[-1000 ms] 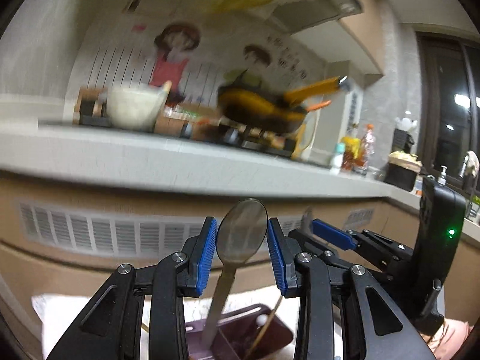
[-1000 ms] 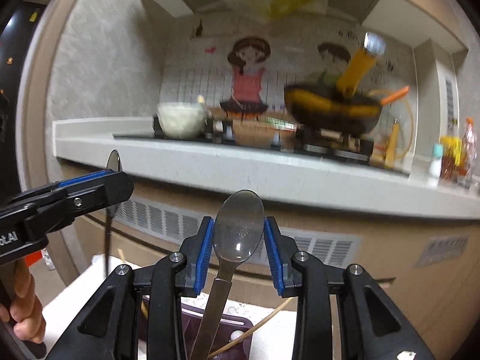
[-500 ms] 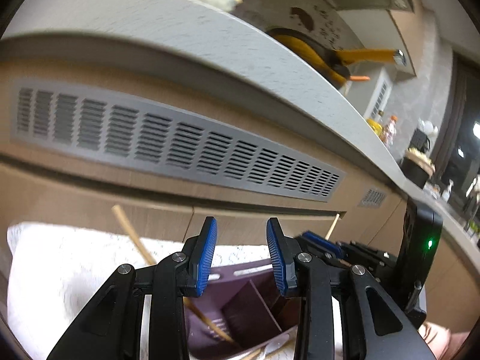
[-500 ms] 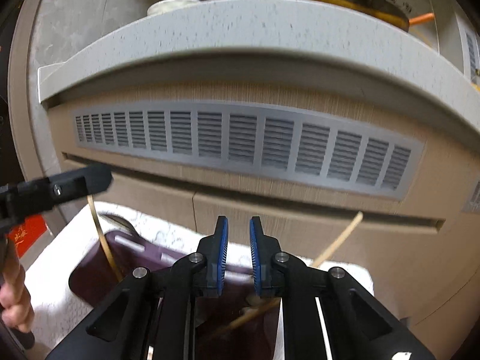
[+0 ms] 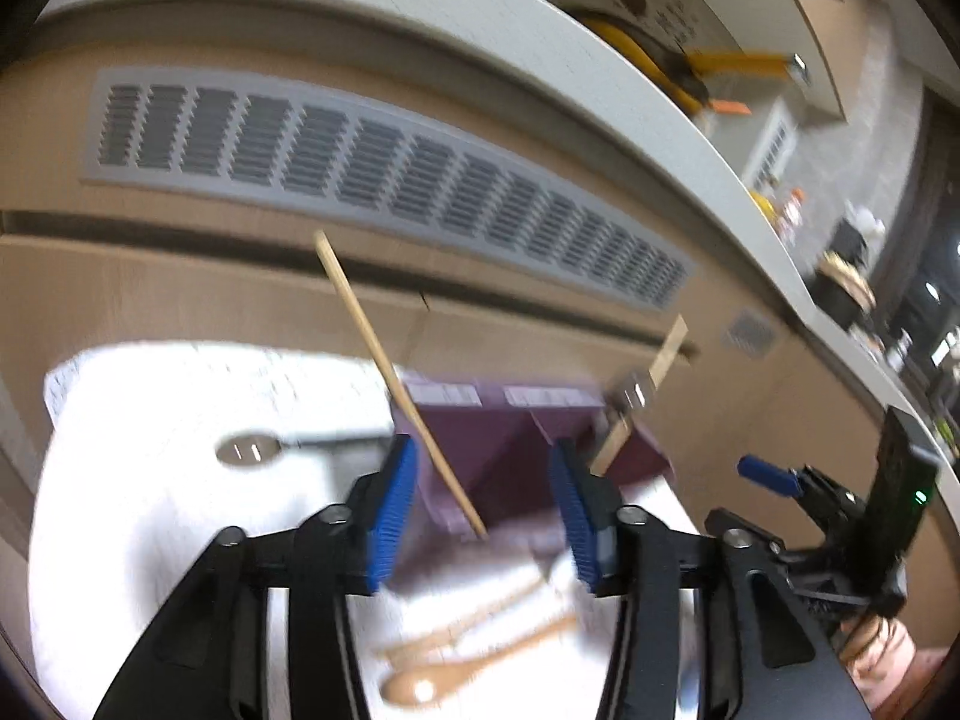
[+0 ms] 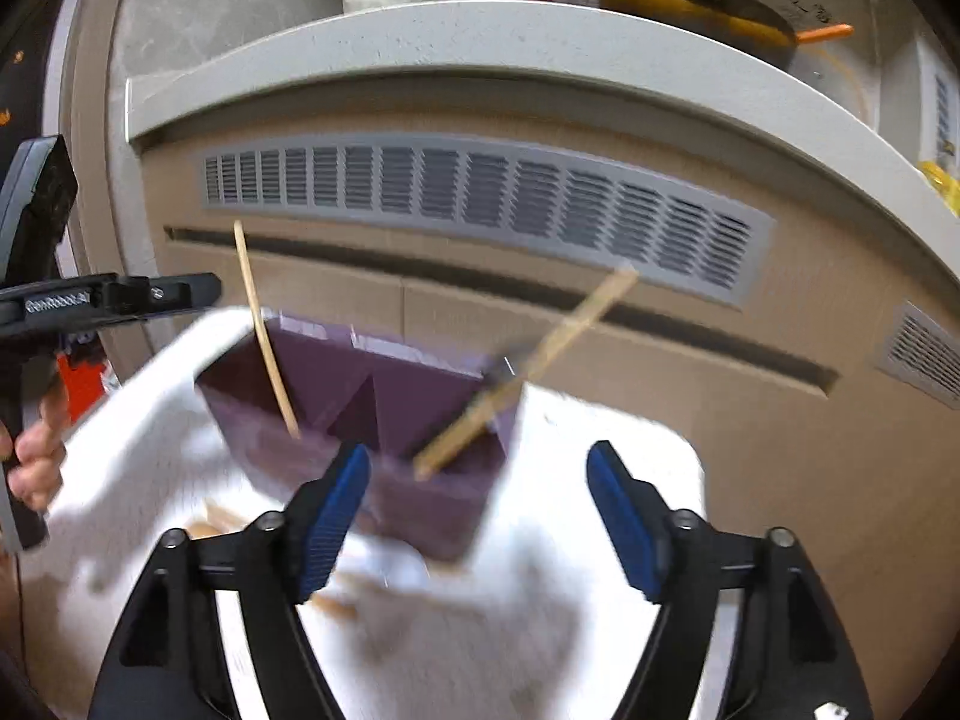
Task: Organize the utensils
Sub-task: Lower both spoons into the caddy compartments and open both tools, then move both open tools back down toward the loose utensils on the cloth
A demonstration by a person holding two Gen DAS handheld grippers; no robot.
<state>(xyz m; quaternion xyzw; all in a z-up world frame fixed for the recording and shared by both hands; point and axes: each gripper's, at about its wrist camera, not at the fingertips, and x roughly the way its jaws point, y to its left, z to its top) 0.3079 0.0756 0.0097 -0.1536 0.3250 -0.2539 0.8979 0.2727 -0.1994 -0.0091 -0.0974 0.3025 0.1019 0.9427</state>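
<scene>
Your right hand-held gripper (image 6: 474,516) had just opened wide, empty; your left hand-held gripper (image 5: 483,516) likewise stood apart. One chopstick (image 5: 396,378) in the purple holder (image 5: 510,456) leaned toward eleven o'clock.

A second ago each of my grippers pinched a metal spoon. Now my left gripper (image 5: 483,510) and right gripper (image 6: 480,516) are empty, jaws just opened, lowered toward the purple holder (image 6: 420,420).

Wooden spoons (image 5: 474,654) blurred; holder (image 6: 360,408) interior smeared.
</scene>
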